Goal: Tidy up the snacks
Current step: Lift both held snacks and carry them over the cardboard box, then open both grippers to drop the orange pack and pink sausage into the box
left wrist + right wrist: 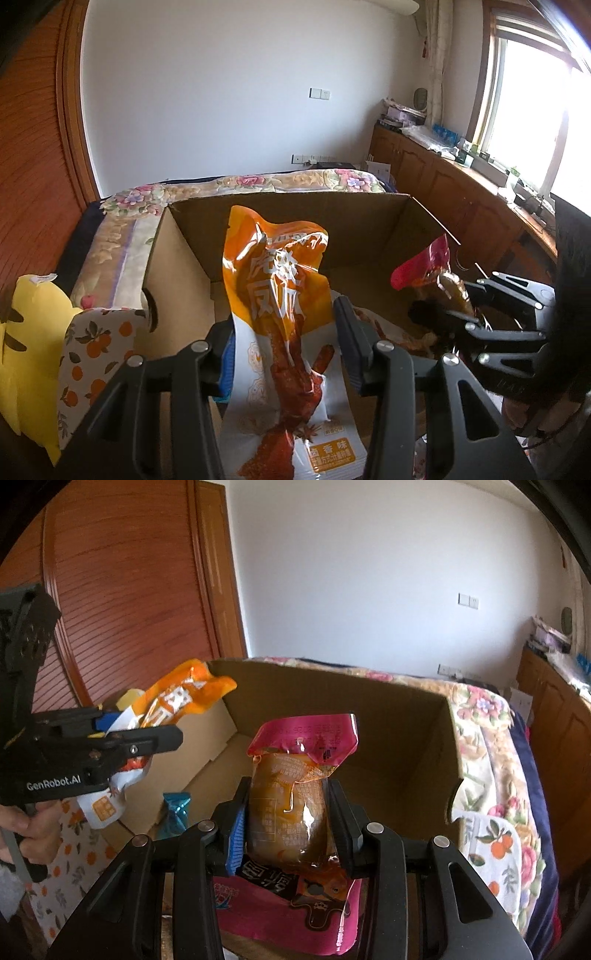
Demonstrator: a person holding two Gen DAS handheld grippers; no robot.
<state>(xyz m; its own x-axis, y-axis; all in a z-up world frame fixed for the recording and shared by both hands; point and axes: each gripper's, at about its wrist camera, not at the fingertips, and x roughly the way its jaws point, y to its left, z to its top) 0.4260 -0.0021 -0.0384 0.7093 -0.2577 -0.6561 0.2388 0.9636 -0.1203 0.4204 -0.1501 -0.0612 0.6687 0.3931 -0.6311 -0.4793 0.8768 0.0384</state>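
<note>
My left gripper [284, 332] is shut on an orange and white chicken-foot snack pack [284, 317] and holds it upright over the near edge of an open cardboard box [295, 218]. My right gripper [288, 819] is shut on a red-topped pack of brown braised snack [295, 786] and holds it above the box [369, 716]. In the left wrist view the right gripper [443, 317] with its red pack [428, 266] is at the right. In the right wrist view the left gripper [162, 734] with the orange pack [177, 701] is at the left. A blue wrapped candy [175, 808] lies on the box floor.
The box stands on a bed with a floral quilt [258, 182]. A pink snack bag [295, 904] lies under my right gripper. An orange-print cloth [92, 354] and a yellow cushion [29, 332] lie left of the box. A wooden wardrobe [129, 590] and window cabinets [461, 184] line the room.
</note>
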